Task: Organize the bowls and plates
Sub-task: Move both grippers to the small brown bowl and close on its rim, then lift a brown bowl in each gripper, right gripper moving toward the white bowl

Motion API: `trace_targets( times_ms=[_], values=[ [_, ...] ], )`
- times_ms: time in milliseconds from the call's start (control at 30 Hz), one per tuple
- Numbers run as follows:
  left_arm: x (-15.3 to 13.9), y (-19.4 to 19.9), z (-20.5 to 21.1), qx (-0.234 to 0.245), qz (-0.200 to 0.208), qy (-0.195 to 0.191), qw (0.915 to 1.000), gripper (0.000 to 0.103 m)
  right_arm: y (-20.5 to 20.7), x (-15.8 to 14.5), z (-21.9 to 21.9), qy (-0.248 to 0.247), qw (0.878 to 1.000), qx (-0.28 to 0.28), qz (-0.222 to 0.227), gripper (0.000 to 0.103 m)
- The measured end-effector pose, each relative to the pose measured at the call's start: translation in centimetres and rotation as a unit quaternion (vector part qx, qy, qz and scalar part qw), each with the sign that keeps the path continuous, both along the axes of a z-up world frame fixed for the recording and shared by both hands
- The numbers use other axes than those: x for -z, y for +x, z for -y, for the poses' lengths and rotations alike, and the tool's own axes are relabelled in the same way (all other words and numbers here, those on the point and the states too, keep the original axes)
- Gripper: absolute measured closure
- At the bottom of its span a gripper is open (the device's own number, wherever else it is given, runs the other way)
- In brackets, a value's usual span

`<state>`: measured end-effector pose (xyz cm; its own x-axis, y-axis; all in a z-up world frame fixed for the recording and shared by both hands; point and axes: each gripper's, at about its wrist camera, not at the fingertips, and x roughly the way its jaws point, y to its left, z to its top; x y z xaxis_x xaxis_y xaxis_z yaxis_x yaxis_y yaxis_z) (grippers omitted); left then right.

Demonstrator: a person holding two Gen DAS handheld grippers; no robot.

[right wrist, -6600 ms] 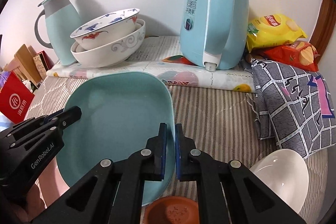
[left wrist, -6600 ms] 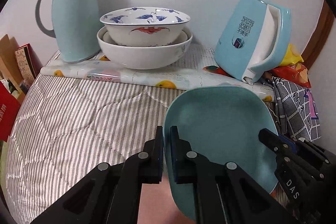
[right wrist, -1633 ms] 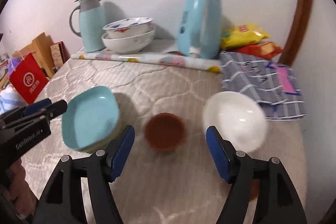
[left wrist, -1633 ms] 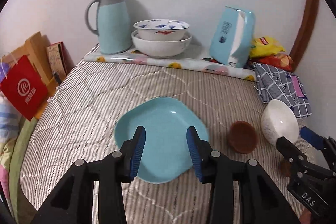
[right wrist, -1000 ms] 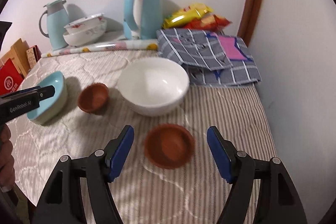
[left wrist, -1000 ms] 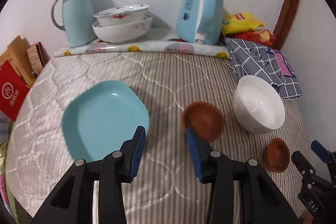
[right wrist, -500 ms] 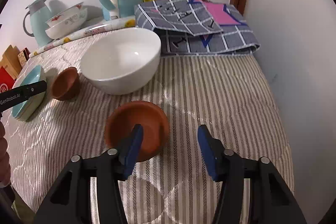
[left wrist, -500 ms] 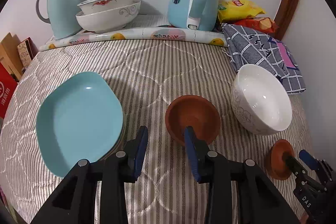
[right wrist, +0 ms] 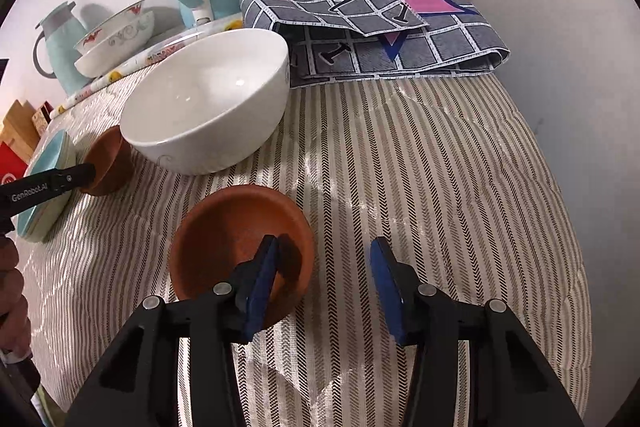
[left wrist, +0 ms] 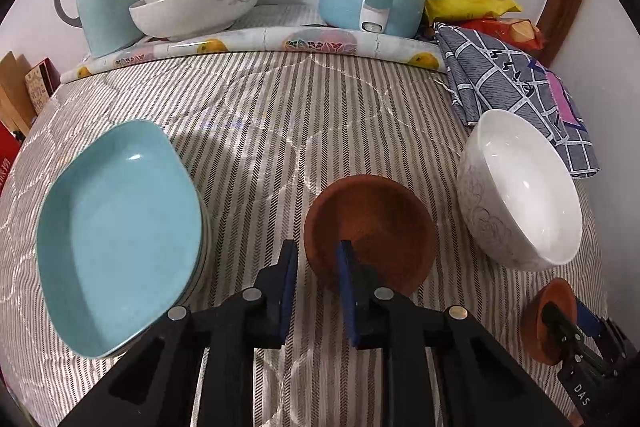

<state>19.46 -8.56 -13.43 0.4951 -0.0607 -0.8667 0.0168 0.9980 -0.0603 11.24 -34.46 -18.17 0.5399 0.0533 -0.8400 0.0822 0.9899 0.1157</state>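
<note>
A striped quilted bed (left wrist: 280, 131) carries everything. At its left lies a teal square plate (left wrist: 120, 227), stacked on at least one more. At the right a white bowl (left wrist: 520, 187) stands upright just before a folded grey checked cloth (right wrist: 380, 27). Between plate and white bowl sits a brown bowl (left wrist: 372, 219); the left claw (left wrist: 316, 279) straddles its near rim, one pad inside and one outside, its jaws having just been closing and now narrow, though a firm pinch cannot be made out. Nearer the bed's front right edge sits a second brown bowl (right wrist: 240, 239); the right claw (right wrist: 324, 287) stands about half open over its right rim, having just been closing, left pad inside, right pad clear of the wall.
</note>
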Motion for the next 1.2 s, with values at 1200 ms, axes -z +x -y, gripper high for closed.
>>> trace_targets(
  times_ms=[1200],
  values=[
    [0.8,0.8,-0.4,0.0,-0.001,-0.062,0.9981,0.094,0.0,-0.5,-1.3,0.007,1.0,-0.001,0.013,0.089]
  ],
)
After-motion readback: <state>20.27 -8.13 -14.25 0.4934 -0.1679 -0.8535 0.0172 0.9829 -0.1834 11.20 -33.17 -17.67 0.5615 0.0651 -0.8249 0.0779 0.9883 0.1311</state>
